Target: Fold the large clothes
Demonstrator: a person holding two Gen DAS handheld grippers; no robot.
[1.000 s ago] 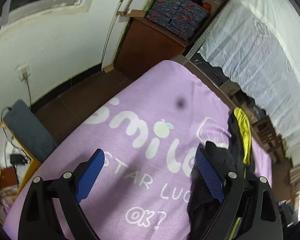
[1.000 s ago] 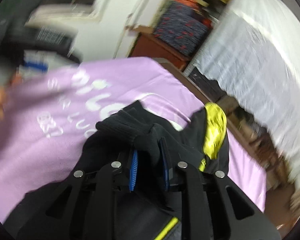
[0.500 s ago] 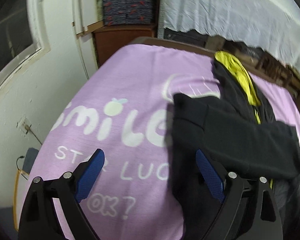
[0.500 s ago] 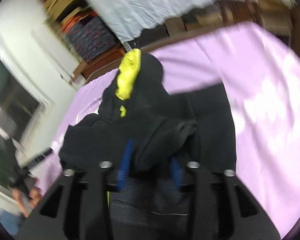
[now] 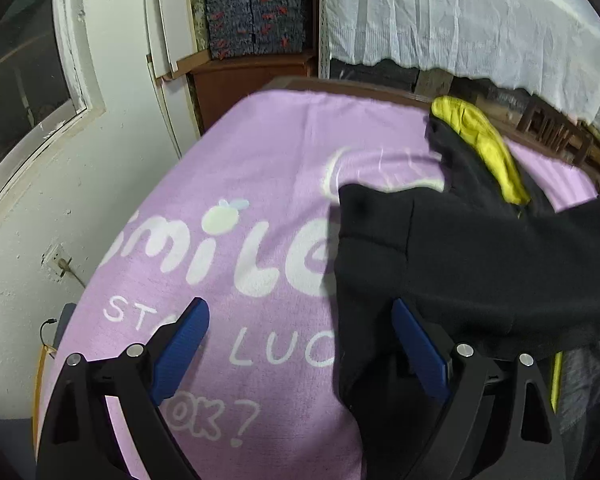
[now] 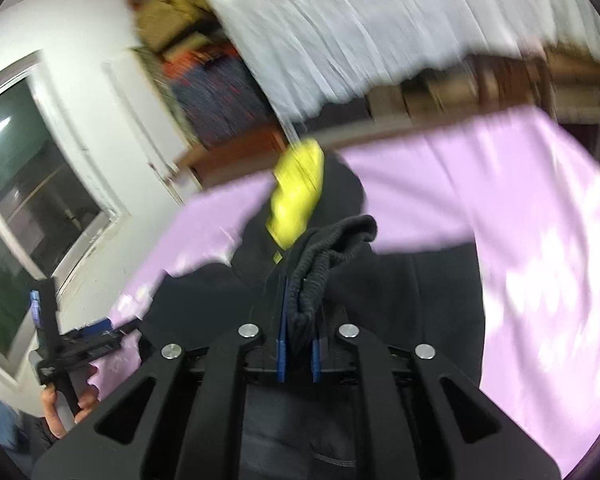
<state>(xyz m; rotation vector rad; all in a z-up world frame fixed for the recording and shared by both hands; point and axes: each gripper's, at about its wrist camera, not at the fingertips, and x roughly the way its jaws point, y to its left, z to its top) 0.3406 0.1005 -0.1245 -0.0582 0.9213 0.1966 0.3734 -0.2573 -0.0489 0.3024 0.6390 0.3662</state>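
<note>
On our left, the left gripper (image 5: 296, 360) hovers with fingers wide apart and nothing between them, over the purple bed cover (image 5: 228, 184) and beside the black hoodie (image 5: 480, 256) — its sleeve now lies stretched across the body, where a second ago it was bunched at the bed's far side. To the right, the right gripper (image 6: 298, 344) has just closed its fingers tightly, clamped on the ribbed cuff (image 6: 320, 264). We judge the sleeve fold is under way — the yellow-lined hood (image 6: 296, 196) remains unfolded.
</note>
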